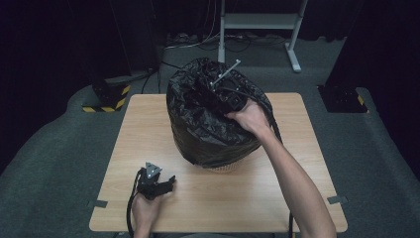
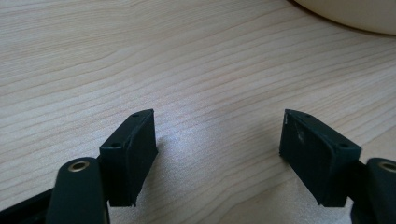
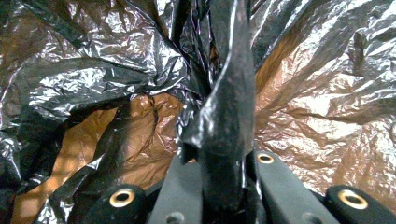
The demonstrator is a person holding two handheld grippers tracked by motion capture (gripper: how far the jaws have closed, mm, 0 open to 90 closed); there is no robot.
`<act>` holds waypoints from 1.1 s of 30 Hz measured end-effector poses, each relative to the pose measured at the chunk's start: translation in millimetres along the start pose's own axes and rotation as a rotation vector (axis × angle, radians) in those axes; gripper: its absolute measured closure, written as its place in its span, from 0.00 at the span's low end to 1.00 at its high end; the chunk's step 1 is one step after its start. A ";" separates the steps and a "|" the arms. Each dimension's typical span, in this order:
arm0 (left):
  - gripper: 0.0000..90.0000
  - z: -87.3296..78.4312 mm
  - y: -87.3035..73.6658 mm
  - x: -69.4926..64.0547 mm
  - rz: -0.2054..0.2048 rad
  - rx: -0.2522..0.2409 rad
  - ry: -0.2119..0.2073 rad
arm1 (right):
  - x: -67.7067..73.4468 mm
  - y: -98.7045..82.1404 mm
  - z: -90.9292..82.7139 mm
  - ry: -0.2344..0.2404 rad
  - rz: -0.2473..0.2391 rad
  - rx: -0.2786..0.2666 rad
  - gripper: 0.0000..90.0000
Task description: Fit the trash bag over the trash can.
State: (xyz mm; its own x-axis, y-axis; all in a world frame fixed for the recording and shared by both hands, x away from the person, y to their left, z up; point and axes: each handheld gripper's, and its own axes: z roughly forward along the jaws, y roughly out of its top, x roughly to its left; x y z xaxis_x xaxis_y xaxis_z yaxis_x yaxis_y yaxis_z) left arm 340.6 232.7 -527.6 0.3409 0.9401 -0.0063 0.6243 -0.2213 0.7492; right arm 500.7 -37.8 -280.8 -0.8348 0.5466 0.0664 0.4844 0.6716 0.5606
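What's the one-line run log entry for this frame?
right gripper: shut on black bag film | left gripper: open, empty, over table | bag lines basket

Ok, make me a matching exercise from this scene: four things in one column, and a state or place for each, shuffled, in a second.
1. left gripper
2. right gripper
3. black bag
4. table

A. light wood
B. lining the bin, crinkled
C. jaws open, low over the wood
D. jaws shut on plastic

Pairs: 1-C, 2-D, 3-B, 4-A
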 end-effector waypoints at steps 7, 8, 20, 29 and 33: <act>0.30 0.0 0.0 -0.1 0.007 0.000 -0.004 | -0.4 -0.6 0.2 0.003 0.004 -0.002 0.89; 0.30 -0.1 0.0 -0.1 0.007 0.000 -0.004 | -0.5 -0.6 0.6 0.004 0.006 -0.002 0.87; 0.30 0.0 0.1 -0.1 0.007 0.000 -0.004 | 1.0 0.7 -2.2 -0.046 0.006 -0.044 0.60; 0.30 -0.1 0.1 0.0 0.007 0.001 -0.005 | 3.7 8.3 -6.2 -0.053 0.001 -0.094 0.60; 0.30 -0.1 0.1 0.0 0.007 0.001 -0.005 | 4.1 12.4 -2.3 -0.058 0.000 -0.089 0.67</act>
State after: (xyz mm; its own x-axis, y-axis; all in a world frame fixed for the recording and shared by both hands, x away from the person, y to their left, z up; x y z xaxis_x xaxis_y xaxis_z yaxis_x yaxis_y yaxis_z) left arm 340.6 232.8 -527.4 0.3485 0.9373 -0.0040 0.6228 -0.2284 0.7483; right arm 502.6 -28.4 -271.7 -0.8170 0.5763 0.0194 0.4566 0.6261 0.6320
